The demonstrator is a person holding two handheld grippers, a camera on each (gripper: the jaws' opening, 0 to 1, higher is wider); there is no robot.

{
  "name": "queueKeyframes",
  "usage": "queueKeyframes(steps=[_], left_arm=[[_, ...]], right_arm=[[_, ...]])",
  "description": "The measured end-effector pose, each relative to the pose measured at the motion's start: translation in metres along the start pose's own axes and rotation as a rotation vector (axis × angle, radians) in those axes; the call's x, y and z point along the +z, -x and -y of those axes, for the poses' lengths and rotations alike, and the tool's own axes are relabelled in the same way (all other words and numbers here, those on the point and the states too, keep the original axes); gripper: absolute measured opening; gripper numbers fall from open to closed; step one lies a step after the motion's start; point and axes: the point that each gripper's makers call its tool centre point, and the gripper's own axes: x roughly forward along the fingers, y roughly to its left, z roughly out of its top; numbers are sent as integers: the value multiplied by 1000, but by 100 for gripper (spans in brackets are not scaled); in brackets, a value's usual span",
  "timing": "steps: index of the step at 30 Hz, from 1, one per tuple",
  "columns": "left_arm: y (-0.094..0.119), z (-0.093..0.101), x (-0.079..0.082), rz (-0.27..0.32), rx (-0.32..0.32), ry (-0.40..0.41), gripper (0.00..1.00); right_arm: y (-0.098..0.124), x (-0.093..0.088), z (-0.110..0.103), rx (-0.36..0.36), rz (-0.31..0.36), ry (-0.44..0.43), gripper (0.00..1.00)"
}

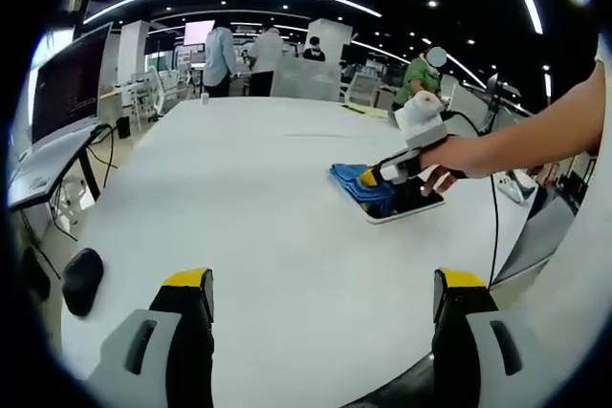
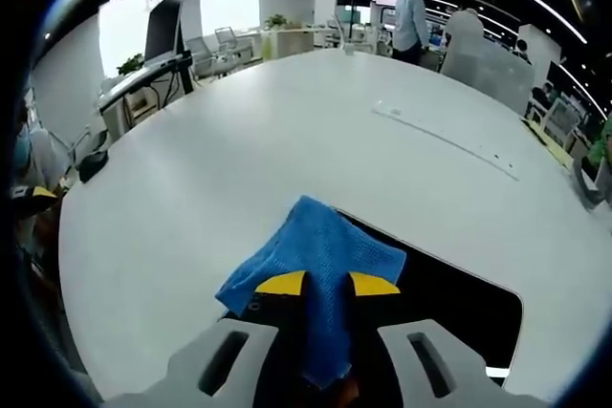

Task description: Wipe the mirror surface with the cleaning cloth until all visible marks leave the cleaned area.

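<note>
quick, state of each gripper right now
Left gripper: open, holding nothing, above the table.
Right gripper: shut on the cloth, pressing it on the mirror.

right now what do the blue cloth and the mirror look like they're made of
Cloth: soft woven fabric, probably microfibre, matte; it shows a fine mesh texture and folds limply between the right gripper fingers.
Mirror: a flat, dark glossy sheet, likely glass, with a thin pale edge; its backing cannot be told.
</note>
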Motion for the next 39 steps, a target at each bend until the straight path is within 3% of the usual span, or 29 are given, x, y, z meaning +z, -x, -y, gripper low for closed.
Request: queueKeyframes(steps=[23, 39], left_arm=[[-3, -8, 0, -4, 4, 8, 96], [-3, -8, -2, -11, -3, 7, 96]], right_arm=[[-13, 9, 7, 3, -4, 13, 11], [-17, 12, 12, -3, 2, 38, 4]])
